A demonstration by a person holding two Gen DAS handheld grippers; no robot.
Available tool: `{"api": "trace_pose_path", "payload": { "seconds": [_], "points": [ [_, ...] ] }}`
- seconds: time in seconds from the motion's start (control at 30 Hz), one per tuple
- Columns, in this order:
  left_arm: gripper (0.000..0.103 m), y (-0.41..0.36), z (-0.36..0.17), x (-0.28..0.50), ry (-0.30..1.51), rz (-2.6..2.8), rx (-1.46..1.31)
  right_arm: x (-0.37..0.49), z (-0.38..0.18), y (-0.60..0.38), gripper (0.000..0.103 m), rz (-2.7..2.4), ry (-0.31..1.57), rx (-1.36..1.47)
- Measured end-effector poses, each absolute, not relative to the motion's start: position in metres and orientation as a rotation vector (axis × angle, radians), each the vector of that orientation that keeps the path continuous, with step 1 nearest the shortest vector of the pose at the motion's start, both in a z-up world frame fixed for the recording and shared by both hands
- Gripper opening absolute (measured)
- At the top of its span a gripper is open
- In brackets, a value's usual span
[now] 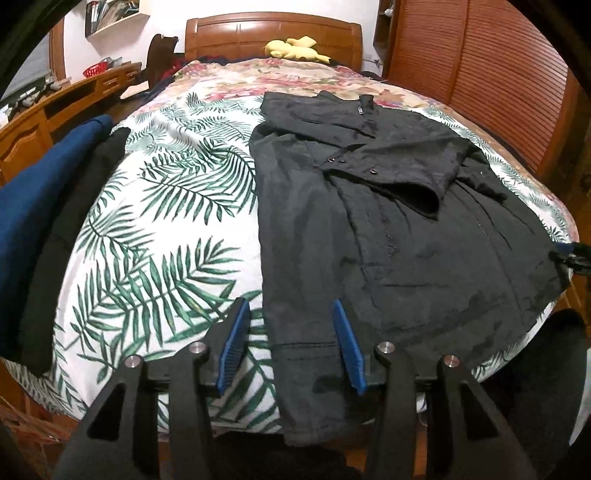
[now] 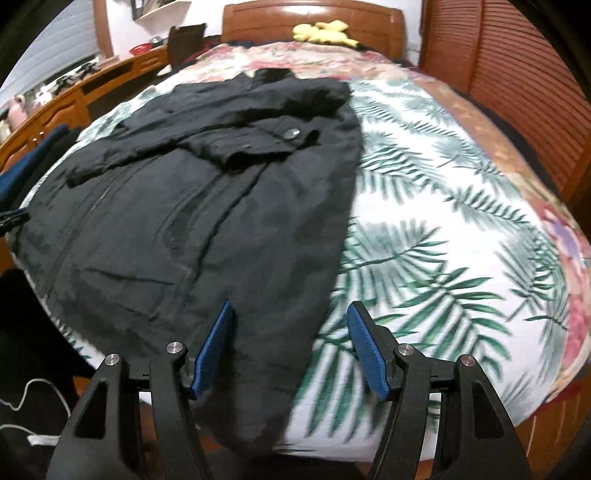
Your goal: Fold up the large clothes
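Left fingers (image 1: 288,345) open, nothing between the pads. The jacket's (image 1: 369,221) near-left hem corner sits just ahead, under the right-hand pad; the left-hand pad is over bare bed (image 1: 166,206).

Right fingers (image 2: 291,345) also open and empty, straddling the jacket's near-right hem edge: left-hand pad over black cloth, right-hand pad over leaf-print cover. That view is blurred, so I can't tell whether the pads touch the cloth.

Jacket lies flat on the bed, long axis running away from both pairs of fingers toward the headboard (image 1: 273,33), collar far, hem near and hanging slightly over the bed edge. Both sleeves already crossed over the chest.

Each hand is nearest its own hem corner, roughly equal reach. My read: next is pinch both corners, carry hem away toward collar. Left needs to shift slightly right to centre on cloth.
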State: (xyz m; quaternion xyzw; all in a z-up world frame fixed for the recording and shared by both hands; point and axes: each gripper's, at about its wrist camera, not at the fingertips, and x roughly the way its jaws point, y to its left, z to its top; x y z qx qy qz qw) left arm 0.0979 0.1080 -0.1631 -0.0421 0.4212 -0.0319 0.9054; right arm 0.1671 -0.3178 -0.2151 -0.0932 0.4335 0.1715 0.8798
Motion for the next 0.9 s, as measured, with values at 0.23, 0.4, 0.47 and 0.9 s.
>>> {"api": "trace_pose_path", "payload": {
  "seconds": [0.23, 0.4, 0.47, 0.9],
  "points": [
    [0.046, 0.109, -0.162, 0.095, 0.872, -0.078, -0.114, 0.165, -0.209, -0.304, 0.024, 0.411, 0.876, -0.205],
    [0.046, 0.106, -0.163, 0.086, 0.87, -0.091, -0.112, 0.157, -0.207, -0.307, 0.024, 0.411, 0.887, -0.18],
    [0.046, 0.105, -0.164, 0.082, 0.866, -0.097, -0.106, 0.154, -0.211, -0.311, 0.027, 0.393, 0.903, -0.174],
    [0.036, 0.106, -0.168, 0.074, 0.832, -0.121, -0.118, 0.153, -0.22, -0.313, 0.037, 0.415, 0.95, -0.103]
  ]
}}
